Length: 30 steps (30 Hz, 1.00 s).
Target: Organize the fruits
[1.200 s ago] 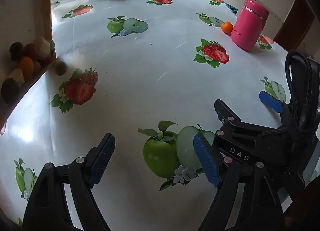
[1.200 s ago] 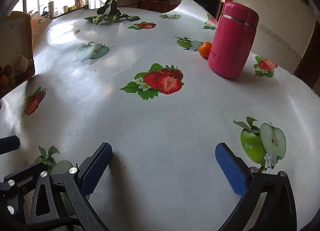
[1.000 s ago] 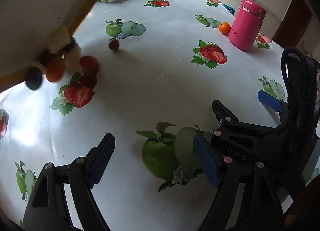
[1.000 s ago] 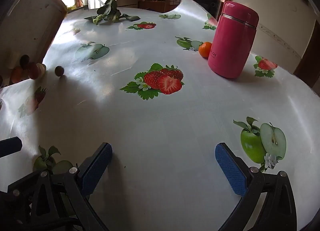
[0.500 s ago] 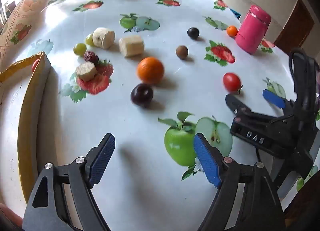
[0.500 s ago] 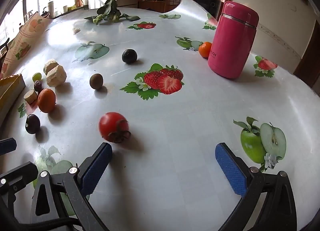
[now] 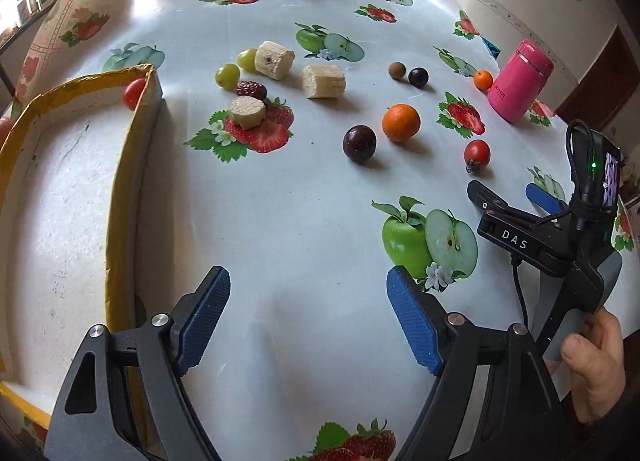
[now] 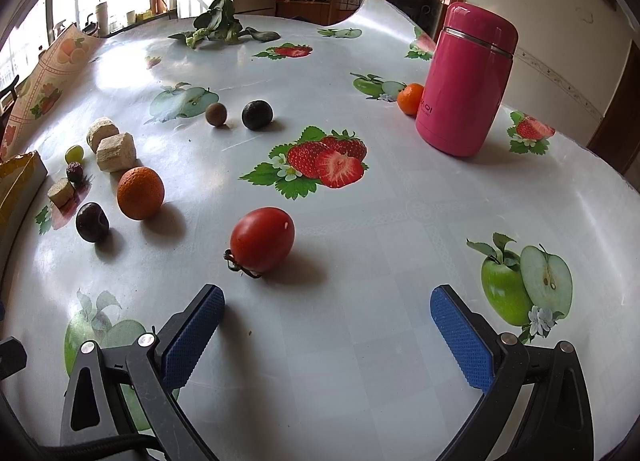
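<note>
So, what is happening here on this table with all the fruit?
A person holds two handheld grippers, left and right; both have open jaws and grip nothing. Fruit lies loose on the fruit-print tablecloth: a red tomato sits nearest the right gripper, with an orange mandarin and dark plum further left. The yellow-edged white foam tray beside the left gripper is nearly bare. Sorting has not begun.

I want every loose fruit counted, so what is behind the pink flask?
A small orange sits just behind the pink flask on its left, partly hidden by it. Anything directly behind the flask's body is covered in both views.
</note>
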{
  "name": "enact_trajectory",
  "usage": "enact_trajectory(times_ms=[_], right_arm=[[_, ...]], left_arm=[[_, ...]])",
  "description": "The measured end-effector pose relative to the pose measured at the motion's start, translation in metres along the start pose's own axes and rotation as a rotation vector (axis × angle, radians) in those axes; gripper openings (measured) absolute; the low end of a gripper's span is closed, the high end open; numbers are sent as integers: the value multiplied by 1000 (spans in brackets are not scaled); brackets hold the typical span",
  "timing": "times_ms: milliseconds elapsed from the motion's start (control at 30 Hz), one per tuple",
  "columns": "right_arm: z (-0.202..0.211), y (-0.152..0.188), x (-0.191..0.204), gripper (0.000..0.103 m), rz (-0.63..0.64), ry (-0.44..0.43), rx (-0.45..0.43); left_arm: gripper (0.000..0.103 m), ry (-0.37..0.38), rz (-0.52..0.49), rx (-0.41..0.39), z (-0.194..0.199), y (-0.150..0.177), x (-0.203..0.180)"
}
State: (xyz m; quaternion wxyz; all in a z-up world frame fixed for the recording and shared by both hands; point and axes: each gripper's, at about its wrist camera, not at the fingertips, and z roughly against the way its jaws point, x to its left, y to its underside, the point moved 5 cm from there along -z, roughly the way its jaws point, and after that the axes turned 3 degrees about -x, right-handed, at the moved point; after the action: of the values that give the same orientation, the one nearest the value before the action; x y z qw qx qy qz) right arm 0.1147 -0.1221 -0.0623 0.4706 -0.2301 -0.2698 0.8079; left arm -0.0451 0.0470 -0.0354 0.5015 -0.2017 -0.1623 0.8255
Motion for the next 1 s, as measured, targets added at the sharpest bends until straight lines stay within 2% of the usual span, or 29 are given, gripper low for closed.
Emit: enact_trajectory(times_ms=[133, 233, 300, 400, 533, 767, 1000], right_arm=[[-1, -1, 1, 102, 8, 6, 4], [-5, -7, 8, 102, 42, -50, 17], [1, -8, 10, 102, 57, -80, 68], [28, -12, 9, 103, -32, -181, 44], [46, -11, 17, 103, -158, -369, 174], [92, -29, 47, 103, 65, -337, 104], [113, -38, 56, 103, 100, -360, 107]], left_arm=[[81, -29, 14, -12, 16, 2, 12], [81, -49, 30, -24, 27, 3, 20], [81, -55, 36, -31, 33, 2, 24], [81, -48, 54, -45, 41, 2, 26], [81, -55, 38, -60, 50, 1, 19], [81, -61, 13, -78, 64, -3, 6], [81, -94, -6, -105, 79, -10, 3]])
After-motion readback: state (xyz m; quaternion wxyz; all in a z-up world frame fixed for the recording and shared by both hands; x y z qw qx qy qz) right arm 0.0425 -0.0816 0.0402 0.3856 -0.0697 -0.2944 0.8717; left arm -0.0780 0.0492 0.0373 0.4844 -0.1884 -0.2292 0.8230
